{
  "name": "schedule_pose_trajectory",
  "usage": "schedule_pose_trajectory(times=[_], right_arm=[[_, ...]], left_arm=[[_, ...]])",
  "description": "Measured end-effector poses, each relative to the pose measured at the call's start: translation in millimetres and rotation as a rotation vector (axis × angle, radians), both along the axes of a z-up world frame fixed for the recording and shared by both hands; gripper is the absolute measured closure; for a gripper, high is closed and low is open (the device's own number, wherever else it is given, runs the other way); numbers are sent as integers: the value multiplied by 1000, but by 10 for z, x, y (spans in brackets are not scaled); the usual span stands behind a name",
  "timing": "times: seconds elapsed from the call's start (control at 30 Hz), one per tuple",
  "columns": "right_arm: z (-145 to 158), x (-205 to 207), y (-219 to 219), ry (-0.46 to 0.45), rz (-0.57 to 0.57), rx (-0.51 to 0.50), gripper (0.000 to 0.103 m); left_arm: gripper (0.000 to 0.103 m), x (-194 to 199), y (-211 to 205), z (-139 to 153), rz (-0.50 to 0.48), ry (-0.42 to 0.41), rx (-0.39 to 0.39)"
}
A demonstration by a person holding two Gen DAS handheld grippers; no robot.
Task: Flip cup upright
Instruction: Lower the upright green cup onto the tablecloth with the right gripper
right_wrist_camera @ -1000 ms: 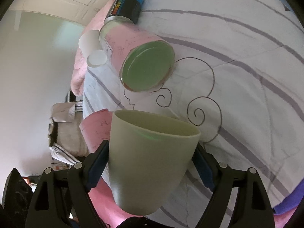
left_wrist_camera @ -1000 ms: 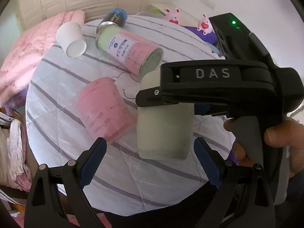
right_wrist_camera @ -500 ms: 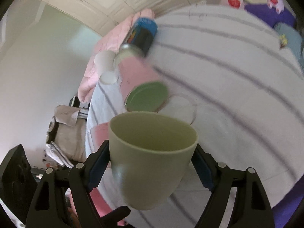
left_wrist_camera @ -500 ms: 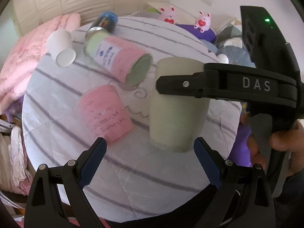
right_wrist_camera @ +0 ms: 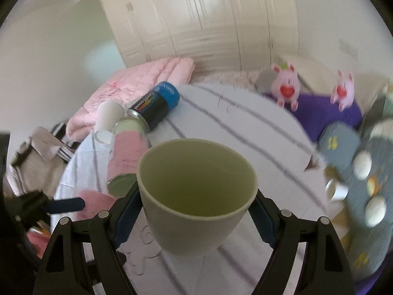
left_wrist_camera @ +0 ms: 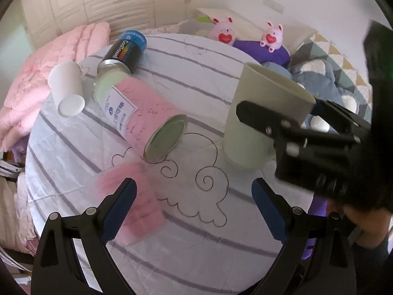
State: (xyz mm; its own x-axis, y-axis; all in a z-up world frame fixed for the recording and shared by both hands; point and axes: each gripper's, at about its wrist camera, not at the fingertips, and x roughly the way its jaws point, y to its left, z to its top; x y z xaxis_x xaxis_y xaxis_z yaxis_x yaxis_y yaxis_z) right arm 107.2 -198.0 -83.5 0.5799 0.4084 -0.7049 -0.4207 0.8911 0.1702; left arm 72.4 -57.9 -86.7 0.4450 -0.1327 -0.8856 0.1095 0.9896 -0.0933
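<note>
A pale green cup (left_wrist_camera: 255, 123) stands mouth-up at the right of the round table (left_wrist_camera: 172, 258), its base at or just above the striped cloth. My right gripper (right_wrist_camera: 196, 204) is shut on the cup (right_wrist_camera: 196, 196), one finger on each side; its empty inside faces the right wrist camera. In the left wrist view the right gripper's black finger (left_wrist_camera: 265, 120) crosses the cup's side. My left gripper (left_wrist_camera: 194, 196) is open and empty, above the near part of the table, left of the cup.
A pink-and-green canister (left_wrist_camera: 145, 115) lies on its side mid-table. A pink cup (left_wrist_camera: 132, 201) lies near my left finger. A white cup (left_wrist_camera: 66, 88) and a black can with blue cap (left_wrist_camera: 125, 49) lie at the far left. Bedding and plush toys (left_wrist_camera: 270, 35) surround the table.
My right gripper has turned the green cup from tilted on its side to mouth-up and carried it right and down toward the cloth. My left gripper has drawn back and stayed open.
</note>
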Motion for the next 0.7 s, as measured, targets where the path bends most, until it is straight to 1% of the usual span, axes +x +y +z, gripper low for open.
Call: schedule_pose_trajectory(times=[0.07, 0.27, 0.5, 0.63, 0.7], right_arm=[[-6, -22, -5, -40, 12, -16, 22], [-54, -109, 3, -105, 38, -30, 22], [-54, -192, 20, -139, 54, -48, 22], [-52, -245, 73, -171, 77, -80, 22], [-55, -279, 110, -186, 96, -103, 22]], left_arm=[[7, 32, -41, -40, 8, 4, 11], [7, 46, -139, -136, 2, 25, 58], [7, -10, -145, -171, 13, 24, 87], [7, -87, -126, -177, 12, 15, 123], [7, -120, -103, -189, 14, 20, 124]])
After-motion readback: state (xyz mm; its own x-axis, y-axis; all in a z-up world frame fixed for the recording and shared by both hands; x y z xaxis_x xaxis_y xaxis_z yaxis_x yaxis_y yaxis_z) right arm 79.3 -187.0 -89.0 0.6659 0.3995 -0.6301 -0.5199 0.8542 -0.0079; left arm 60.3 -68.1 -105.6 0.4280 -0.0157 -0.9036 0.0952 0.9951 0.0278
